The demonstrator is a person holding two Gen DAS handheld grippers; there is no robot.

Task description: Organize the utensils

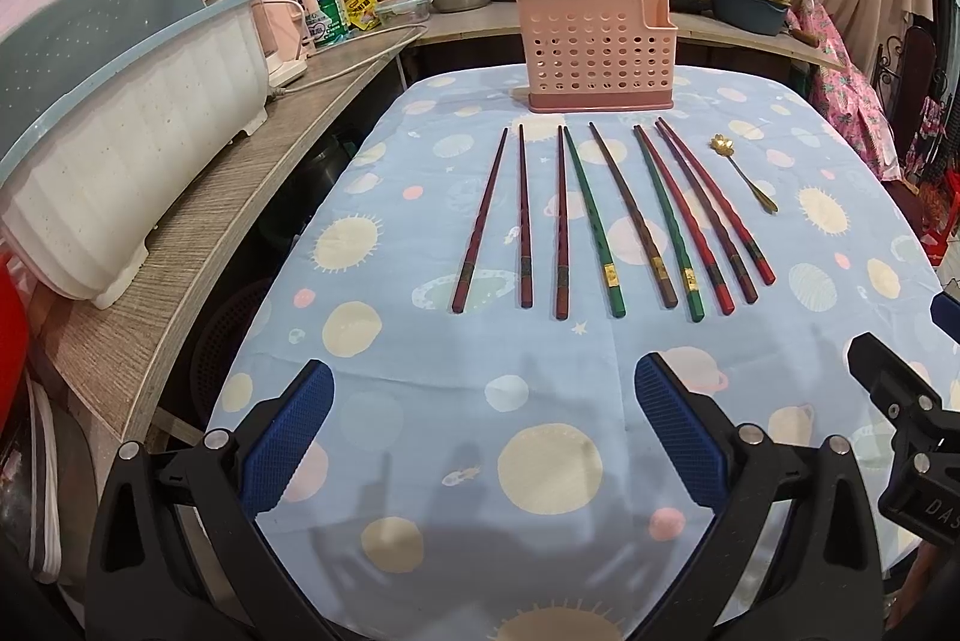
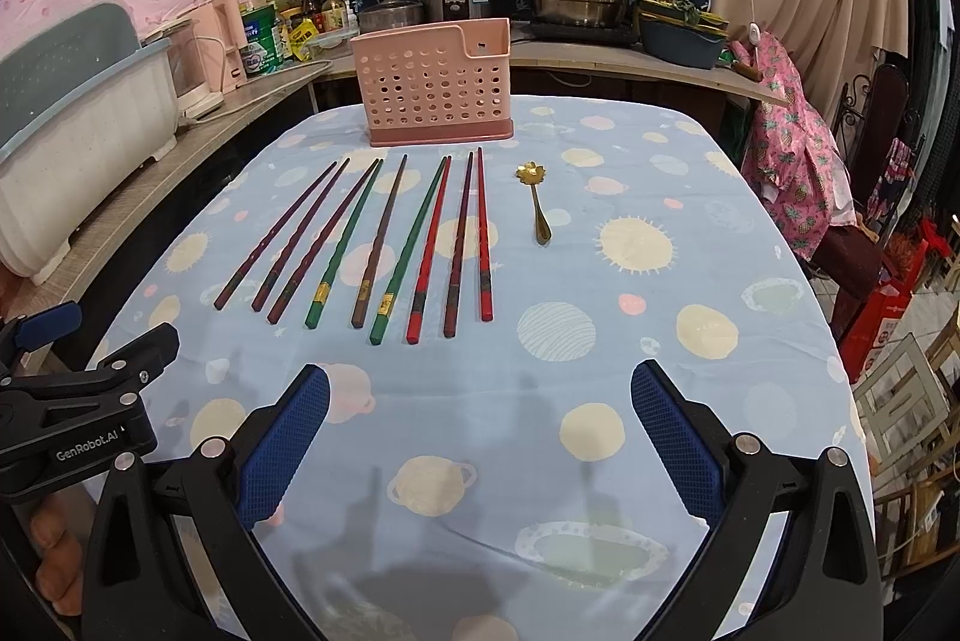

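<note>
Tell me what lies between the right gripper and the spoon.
Only bare tablecloth. In the right wrist view, nothing sits between the open right gripper and the spoon; the chopsticks lie left of that stretch.

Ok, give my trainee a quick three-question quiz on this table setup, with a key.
1. How many chopsticks lie on the table?
2. True or false: the spoon is already in the pink holder.
3. The left gripper and right gripper are: A) both open, B) both shut, C) one holding a chopstick.

Key: 1. Nine. 2. False; it lies on the table, right of the chopsticks. 3. A.
</note>
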